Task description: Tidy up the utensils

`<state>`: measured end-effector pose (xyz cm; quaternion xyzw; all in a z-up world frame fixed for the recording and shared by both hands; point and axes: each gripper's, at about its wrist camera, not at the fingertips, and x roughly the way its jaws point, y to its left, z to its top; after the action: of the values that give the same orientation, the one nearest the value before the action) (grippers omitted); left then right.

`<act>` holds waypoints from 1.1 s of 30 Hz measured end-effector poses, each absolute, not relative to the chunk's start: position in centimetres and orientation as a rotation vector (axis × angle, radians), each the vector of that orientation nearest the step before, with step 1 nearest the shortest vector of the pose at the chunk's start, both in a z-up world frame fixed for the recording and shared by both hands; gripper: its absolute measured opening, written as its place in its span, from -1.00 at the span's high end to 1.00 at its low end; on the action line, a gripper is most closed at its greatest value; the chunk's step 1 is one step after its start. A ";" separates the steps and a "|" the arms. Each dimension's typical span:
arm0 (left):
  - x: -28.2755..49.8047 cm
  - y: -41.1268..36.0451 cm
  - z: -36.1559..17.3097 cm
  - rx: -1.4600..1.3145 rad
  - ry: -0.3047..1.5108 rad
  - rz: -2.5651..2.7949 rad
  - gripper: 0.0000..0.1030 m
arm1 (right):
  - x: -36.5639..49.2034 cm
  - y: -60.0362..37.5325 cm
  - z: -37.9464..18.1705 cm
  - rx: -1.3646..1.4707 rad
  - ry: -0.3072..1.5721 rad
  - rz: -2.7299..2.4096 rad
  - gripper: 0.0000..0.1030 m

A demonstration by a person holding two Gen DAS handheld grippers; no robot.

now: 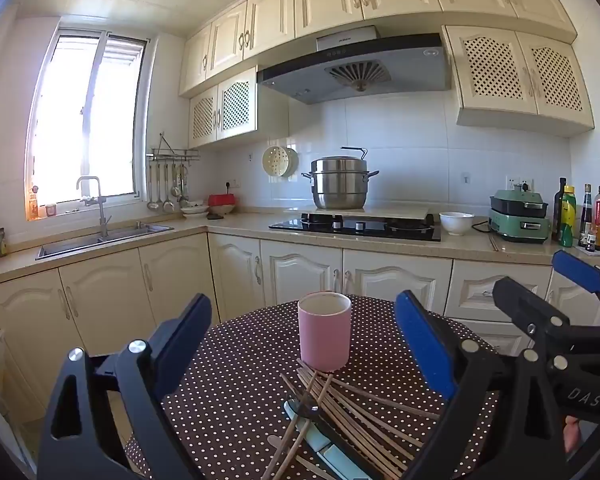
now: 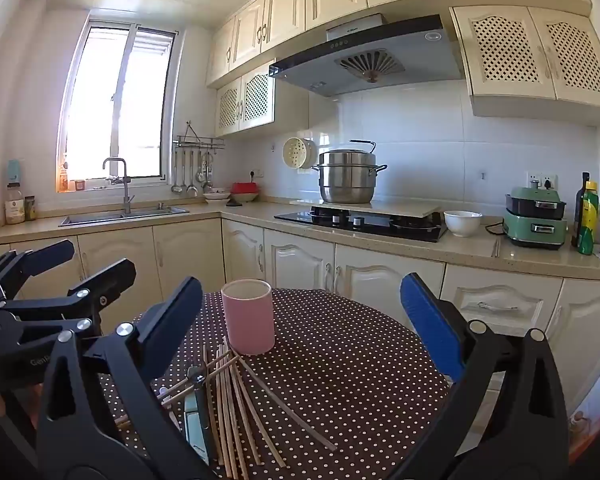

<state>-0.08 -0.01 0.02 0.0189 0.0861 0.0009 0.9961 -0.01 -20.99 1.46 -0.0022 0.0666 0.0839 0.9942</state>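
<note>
Both grippers are held above the near edge of a round counter covered in a brown cloth with white dots, and nothing is gripped: the fingers of the left gripper are spread wide, and those of the right gripper are spread just as wide. The utensils are heaped loosely on the cloth just in front of a pink cup: a fan of thin wooden chopsticks crossed over one another, with a pale teal-handled utensil lying under them. The cup is a smooth, matte, straight-walled cylinder, standing upright and apparently empty, so it is judged to be the holder. The step in hand appears to be a first pick. A stick lying on top of the heap would best be chosen, gripped near its middle across its width, and lifted clear before being tipped upright over the cup's mouth. Slender round sticks are likely to roll or slip, so a firm, centred squeeze is advised.
</note>
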 end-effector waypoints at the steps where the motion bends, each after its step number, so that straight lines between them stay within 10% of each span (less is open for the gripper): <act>1: -0.1 0.0 0.0 0.039 0.171 0.003 -0.77 | -0.1 -21.1 1.5 0.005 0.127 0.172 -0.89; 33: 0.1 1.2 0.2 0.043 0.178 0.009 -0.77 | 0.0 -20.3 1.6 -0.017 0.110 0.185 -0.89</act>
<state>0.13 1.18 0.24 0.0216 0.0888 0.0043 0.9958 0.02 -20.35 1.61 -0.0086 0.0548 0.0923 0.9942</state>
